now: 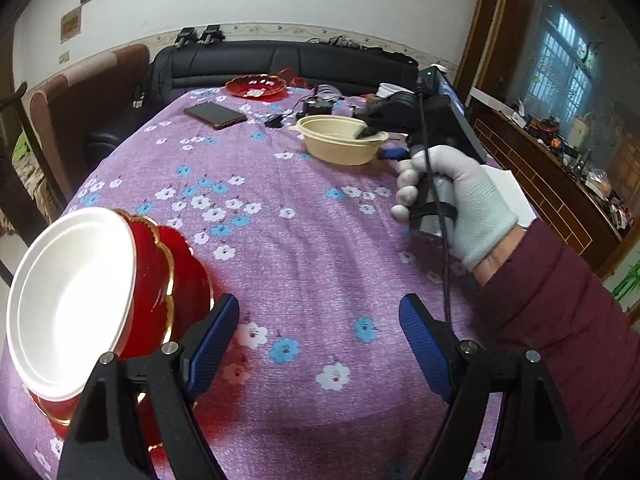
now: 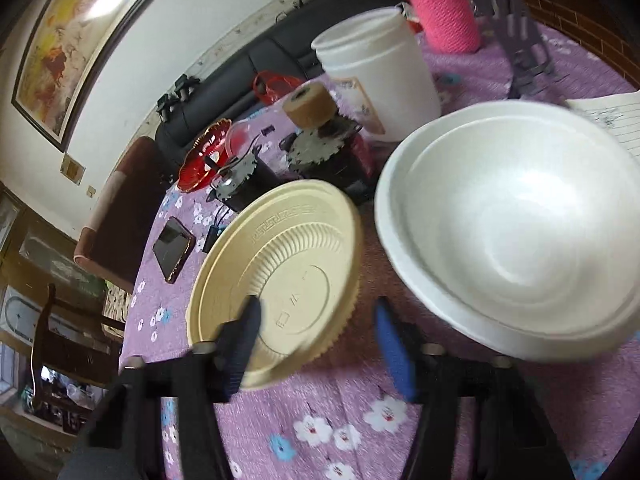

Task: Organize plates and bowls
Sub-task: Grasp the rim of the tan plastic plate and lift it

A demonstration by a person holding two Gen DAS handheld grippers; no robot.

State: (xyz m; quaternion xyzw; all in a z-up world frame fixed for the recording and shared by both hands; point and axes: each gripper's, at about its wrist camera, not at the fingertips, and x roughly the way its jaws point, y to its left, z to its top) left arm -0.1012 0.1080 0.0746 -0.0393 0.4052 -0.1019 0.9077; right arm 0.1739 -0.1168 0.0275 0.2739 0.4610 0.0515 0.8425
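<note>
In the left wrist view my left gripper (image 1: 318,344) is open and empty above the purple floral tablecloth (image 1: 304,240). A white bowl (image 1: 68,300) sits in a red gold-rimmed bowl (image 1: 176,280) just left of it. My right gripper (image 1: 370,133), held in a gloved hand, straddles the rim of a beige bowl (image 1: 340,146) farther back. In the right wrist view the right gripper (image 2: 316,320) has its jaws apart around the rim of the beige bowl (image 2: 280,280), one finger inside and one outside. A white bowl (image 2: 516,220) lies right of it.
A red plate (image 1: 256,86) and a phone (image 1: 214,115) lie at the far side of the table. A white tub (image 2: 380,68), a tape roll (image 2: 310,104), black devices (image 2: 320,152) and a pink knitted item (image 2: 444,16) stand behind the bowls. A sofa (image 1: 280,60) is beyond.
</note>
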